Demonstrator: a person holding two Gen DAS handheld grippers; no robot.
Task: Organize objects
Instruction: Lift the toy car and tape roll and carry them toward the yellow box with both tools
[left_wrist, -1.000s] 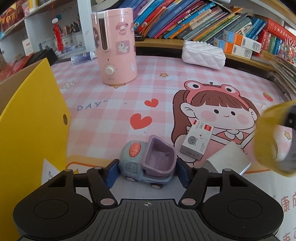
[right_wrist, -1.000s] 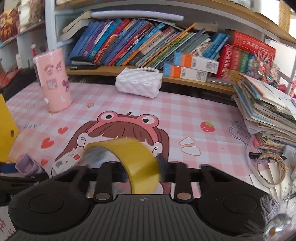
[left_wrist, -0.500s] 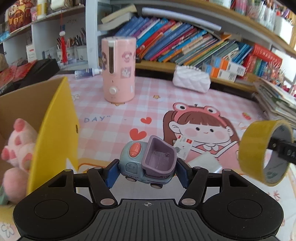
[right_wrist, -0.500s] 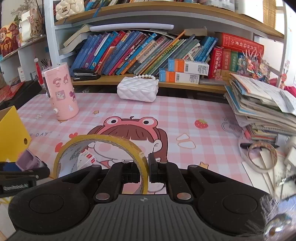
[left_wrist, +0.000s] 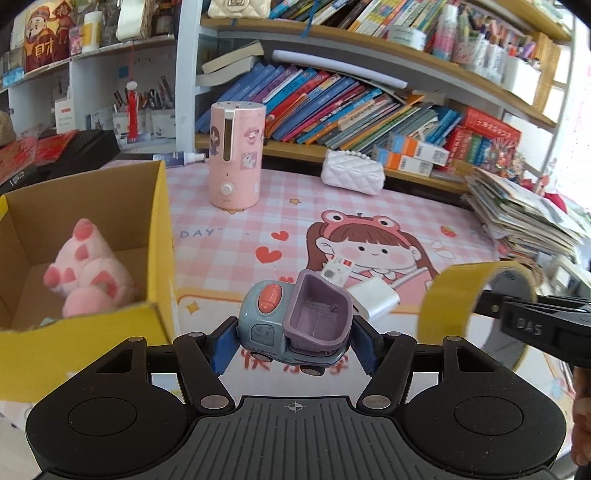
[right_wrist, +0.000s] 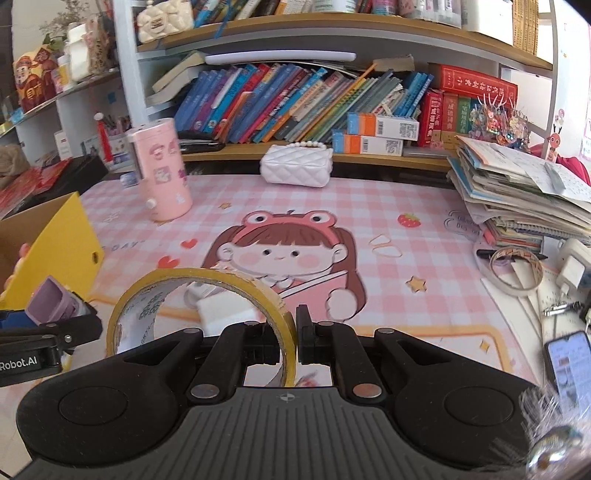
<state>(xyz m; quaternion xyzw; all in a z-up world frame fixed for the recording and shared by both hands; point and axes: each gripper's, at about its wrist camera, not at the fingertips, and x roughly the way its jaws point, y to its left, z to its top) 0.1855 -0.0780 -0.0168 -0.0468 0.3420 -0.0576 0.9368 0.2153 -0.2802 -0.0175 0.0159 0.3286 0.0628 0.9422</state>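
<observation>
My left gripper (left_wrist: 293, 345) is shut on a small toy truck (left_wrist: 295, 325) with a grey-blue cab and purple bucket, held above the pink mat. To its left stands an open yellow cardboard box (left_wrist: 162, 236) with a pink plush toy (left_wrist: 86, 269) inside. My right gripper (right_wrist: 291, 338) is shut on the wall of a yellow tape roll (right_wrist: 199, 314), lifted off the mat; the same tape roll (left_wrist: 476, 306) shows at the right of the left wrist view. In the right wrist view the truck's purple bucket (right_wrist: 51, 301) and the box (right_wrist: 70, 243) sit at the far left.
A small white card box (left_wrist: 338, 271) and a white block (left_wrist: 375, 302) lie on the mat. A pink cylinder appliance (left_wrist: 236, 162) and a white quilted purse (left_wrist: 352, 171) stand at the back. A paper stack (right_wrist: 524, 199), another tape ring (right_wrist: 515, 269) and a phone (right_wrist: 569, 362) lie right.
Both grippers rose and moved left with their loads. The box's inside and the plush toy came into the left wrist view. The tape roll turned from edge-on to showing its ring.
</observation>
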